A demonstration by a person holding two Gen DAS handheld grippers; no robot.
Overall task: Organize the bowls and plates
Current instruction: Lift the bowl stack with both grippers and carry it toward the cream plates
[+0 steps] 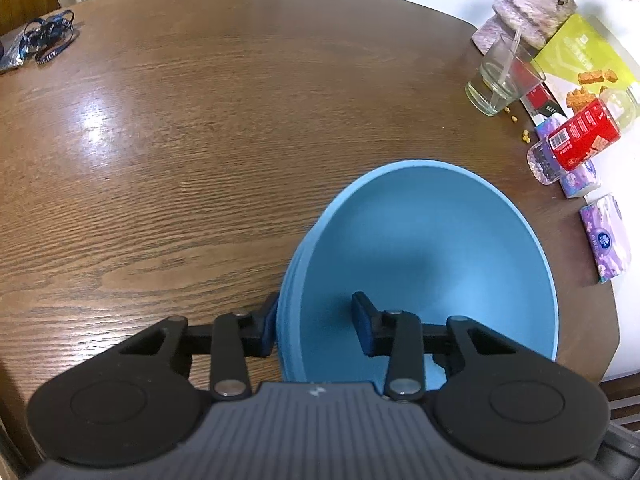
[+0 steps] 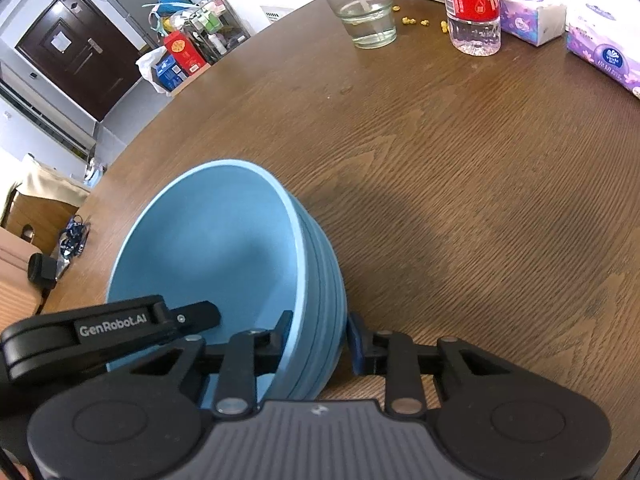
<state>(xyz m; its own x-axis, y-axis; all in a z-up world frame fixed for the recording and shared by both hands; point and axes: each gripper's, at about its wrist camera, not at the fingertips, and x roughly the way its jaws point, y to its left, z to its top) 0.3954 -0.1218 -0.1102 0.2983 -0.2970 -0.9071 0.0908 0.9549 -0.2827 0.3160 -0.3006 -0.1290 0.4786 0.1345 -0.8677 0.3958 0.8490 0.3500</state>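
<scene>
Black linkage fingers (image 1: 364, 328), blue pads, ribbed grey body

Round wooden table (image 1: 200, 140) — blue bowl (image 1: 432, 248), glass (image 1: 500, 80), red-labelled bottle (image 1: 576, 140), tissue packs (image 1: 606, 236), lanyard (image 1: 48, 36)

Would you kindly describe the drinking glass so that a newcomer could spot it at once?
Start at the round wooden table and look to its far edge, where clutter is lined up. The drinking glass stands at the end of that row, beside the red-labelled bottle. It is the only clear tumbler, with a white straw or spoon leaning inside it and yellow crumbs scattered nearby.
</scene>
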